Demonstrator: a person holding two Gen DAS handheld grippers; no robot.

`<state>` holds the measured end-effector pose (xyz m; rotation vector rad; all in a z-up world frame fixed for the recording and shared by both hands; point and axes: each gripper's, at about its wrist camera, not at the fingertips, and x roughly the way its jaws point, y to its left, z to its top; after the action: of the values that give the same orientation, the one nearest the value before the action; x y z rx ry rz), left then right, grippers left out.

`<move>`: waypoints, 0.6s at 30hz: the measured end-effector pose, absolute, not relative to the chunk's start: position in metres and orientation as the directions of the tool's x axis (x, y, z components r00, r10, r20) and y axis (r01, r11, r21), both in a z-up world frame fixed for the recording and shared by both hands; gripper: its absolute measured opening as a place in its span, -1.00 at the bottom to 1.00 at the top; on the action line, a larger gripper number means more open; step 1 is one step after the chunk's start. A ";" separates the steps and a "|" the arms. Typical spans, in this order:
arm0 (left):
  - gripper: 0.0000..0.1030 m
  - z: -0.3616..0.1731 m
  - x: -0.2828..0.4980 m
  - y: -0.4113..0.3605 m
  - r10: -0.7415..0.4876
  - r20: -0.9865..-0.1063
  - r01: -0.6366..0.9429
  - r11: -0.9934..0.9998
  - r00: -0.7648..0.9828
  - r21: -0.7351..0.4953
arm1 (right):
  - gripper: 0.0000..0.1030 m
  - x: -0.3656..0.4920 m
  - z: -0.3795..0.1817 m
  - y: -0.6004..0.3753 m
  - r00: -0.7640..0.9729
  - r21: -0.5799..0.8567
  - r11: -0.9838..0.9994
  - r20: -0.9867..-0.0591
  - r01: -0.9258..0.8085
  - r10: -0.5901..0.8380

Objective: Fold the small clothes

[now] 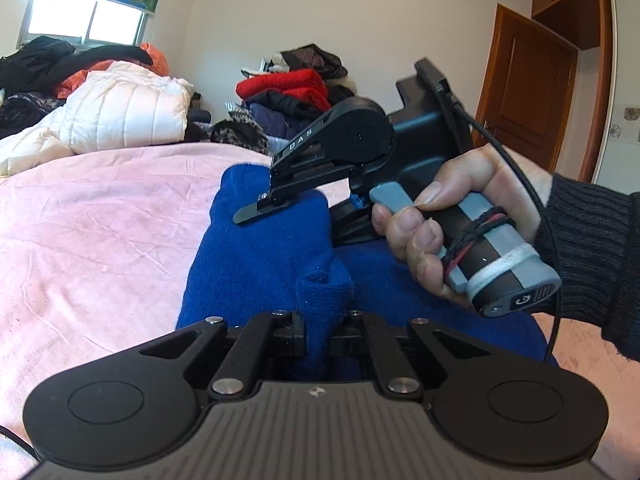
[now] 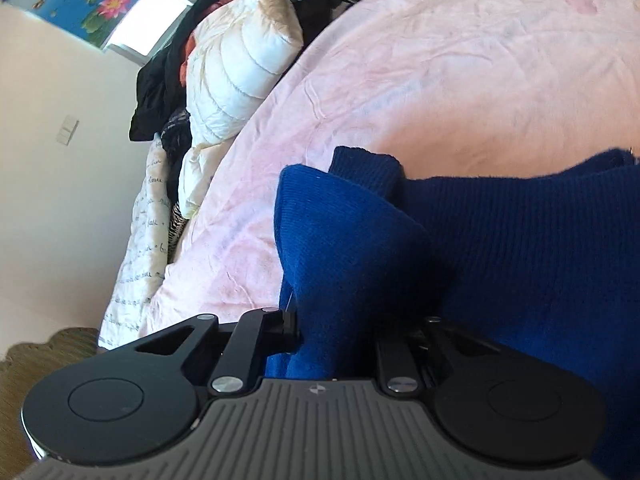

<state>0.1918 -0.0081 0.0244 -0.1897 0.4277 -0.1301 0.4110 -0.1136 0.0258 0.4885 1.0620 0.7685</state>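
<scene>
A blue knitted garment (image 1: pixel 248 264) lies on the pink blanket (image 1: pixel 100 240) of a bed. My left gripper (image 1: pixel 320 332) is shut on a bunched fold of the blue garment, which stands up between its fingers. My right gripper (image 1: pixel 256 210) shows in the left wrist view, held by a hand, its fingers low over the garment's far part. In the right wrist view my right gripper (image 2: pixel 336 340) is shut on a fold of the blue garment (image 2: pixel 500 260), which fills the space between its fingers and spreads to the right over the pink blanket (image 2: pixel 440 80).
A white padded jacket (image 1: pixel 120 116) and dark clothes lie at the bed's far left. A pile of red and dark clothes (image 1: pixel 296 92) sits at the back. A wooden door (image 1: pixel 528 92) stands at the right. The bed's edge and floor (image 2: pixel 40 360) show at the left.
</scene>
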 end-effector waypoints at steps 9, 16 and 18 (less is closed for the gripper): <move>-0.89 0.056 0.198 -0.071 -0.321 -0.393 0.234 0.939 0.862 -0.253 | -0.62 0.399 0.066 -0.181 0.351 0.533 0.722 -0.638 -0.440 0.685; -0.89 0.045 0.210 -0.146 -0.419 -0.461 0.350 0.908 0.782 -0.230 | -0.63 0.394 0.062 -0.278 0.433 0.466 0.805 -0.680 -0.367 0.591; -0.89 0.032 0.216 -0.162 -0.414 -0.520 0.351 0.910 0.747 -0.220 | -0.63 0.394 0.043 -0.293 0.439 0.456 0.827 -0.702 -0.327 0.561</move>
<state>0.2162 -0.1625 0.0316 -0.1104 0.5940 -0.4192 0.3938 -0.2933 0.0429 0.2694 0.9700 0.5597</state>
